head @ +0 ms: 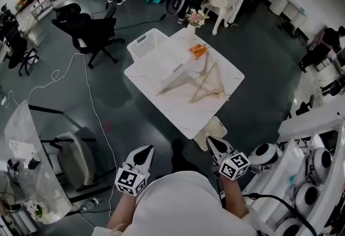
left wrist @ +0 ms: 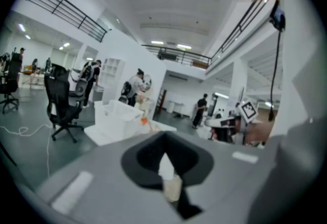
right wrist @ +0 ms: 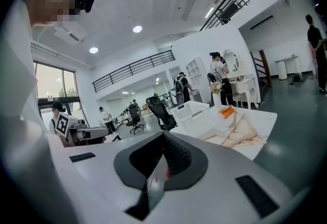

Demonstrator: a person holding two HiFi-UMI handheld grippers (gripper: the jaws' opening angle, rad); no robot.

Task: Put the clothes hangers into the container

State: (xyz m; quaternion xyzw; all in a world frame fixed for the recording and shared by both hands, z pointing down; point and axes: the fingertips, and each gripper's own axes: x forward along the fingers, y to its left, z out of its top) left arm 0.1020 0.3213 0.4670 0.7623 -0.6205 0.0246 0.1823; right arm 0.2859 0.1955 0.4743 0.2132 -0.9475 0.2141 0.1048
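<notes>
Several wooden clothes hangers [head: 207, 87] lie in a loose pile on the white table [head: 183, 116]. They also show in the right gripper view as pale hangers [right wrist: 237, 128]. A white slatted basket [head: 146, 42] and a white box [head: 171, 65] stand on the table's far left part, and the basket [right wrist: 193, 117] shows again in the right gripper view. Both grippers hang close to the person's body, well short of the table. The left gripper [head: 146, 150] and the right gripper [head: 211, 142] have their jaws together with nothing between them.
An orange item [head: 198, 50] lies at the table's far edge by a vase of flowers [head: 195, 18]. Another white basket [head: 213, 131] sits on the floor at the table's near corner. Black office chairs [head: 89, 30] and a floor cable [head: 94, 116] are at the left. White machines [head: 307, 175] crowd the right.
</notes>
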